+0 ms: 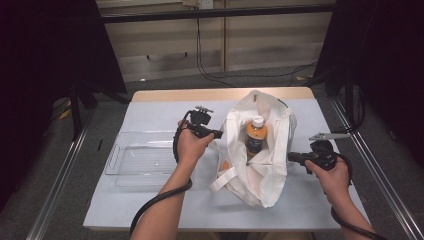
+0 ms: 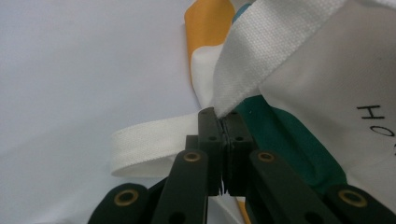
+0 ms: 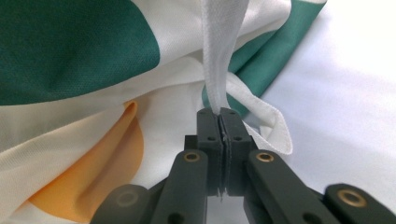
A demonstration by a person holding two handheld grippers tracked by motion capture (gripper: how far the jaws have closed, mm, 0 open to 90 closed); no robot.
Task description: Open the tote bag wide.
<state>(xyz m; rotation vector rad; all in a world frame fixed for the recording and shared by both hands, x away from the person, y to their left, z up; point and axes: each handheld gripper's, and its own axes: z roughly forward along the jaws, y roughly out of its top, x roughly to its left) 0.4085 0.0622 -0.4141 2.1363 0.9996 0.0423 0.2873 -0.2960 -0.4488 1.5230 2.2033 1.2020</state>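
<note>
Recording bench in a lab or test studio.

Setting: a table [image 1: 150,95] with a pale wooden top, lower centre of the high view, covered by a white sheet [image 1: 150,207]. Black curtains [image 1: 50,60] hang at upper left and upper right of the frame. Metal frame rails [image 1: 60,185] run along the lower left and lower right edges. Grey carpet floor [image 1: 30,200] either side. Loose black cables [image 1: 210,70] trail down the panelled back wall [image 1: 270,45] at upper centre. No household furnishings, a purpose-built capture station.
</note>
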